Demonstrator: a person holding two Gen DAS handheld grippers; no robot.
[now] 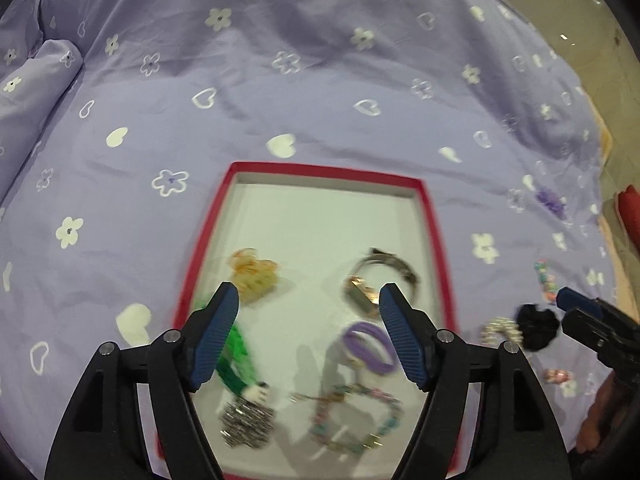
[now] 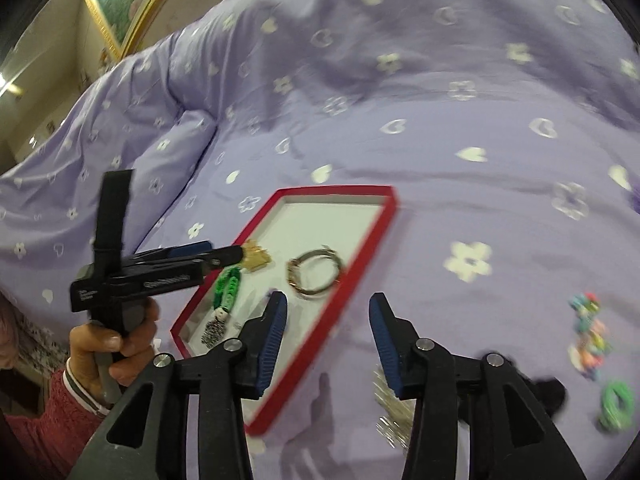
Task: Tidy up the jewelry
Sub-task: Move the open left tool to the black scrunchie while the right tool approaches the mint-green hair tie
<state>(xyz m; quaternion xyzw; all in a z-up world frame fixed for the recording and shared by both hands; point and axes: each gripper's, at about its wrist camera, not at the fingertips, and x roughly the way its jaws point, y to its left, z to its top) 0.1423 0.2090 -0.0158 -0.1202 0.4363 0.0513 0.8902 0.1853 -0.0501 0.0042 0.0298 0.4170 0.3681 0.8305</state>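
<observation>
Lilac bedding [image 1: 320,92] printed with white hearts and flowers covers the bed that carries everything; a gold-framed picture [image 2: 120,0] hangs on the wall at far left in the right wrist view.

1. Left claw [image 1: 309,300]: I hold it above the near half of the red-rimmed tray [image 1: 434,216]. Its jaws stand wide apart and grip nothing.
2. Tray contents, left to right in the left wrist view: a green band [image 1: 240,356] under the left finger, a silver chain cluster [image 1: 248,424] below it, an amber clip [image 1: 256,276], a multicoloured bead necklace [image 1: 356,420], a purple band [image 1: 370,346] and a metal bangle watch [image 1: 380,276]. All lie on the white tray floor, blurred.
3. Right claw [image 2: 328,304]: it hangs over the tray's right rim and the bedding beside it. Its jaws are partly open and empty.
4. Loose items, still on the bedding right of the tray: a silver piece [image 2: 392,412] just beneath the right claw, a black scrunchie [image 2: 552,392] beyond it, a string of pastel beads [image 2: 588,332] and a green band [image 2: 618,404] at far right.

Judgement: I read this as the interval between a deposit and the next pick. The sort is roughly half complete. The next move calls for carrying the right claw rightward, lowering it over the silver piece, and closing squarely on it, since thin chain can slip between the pads.
</observation>
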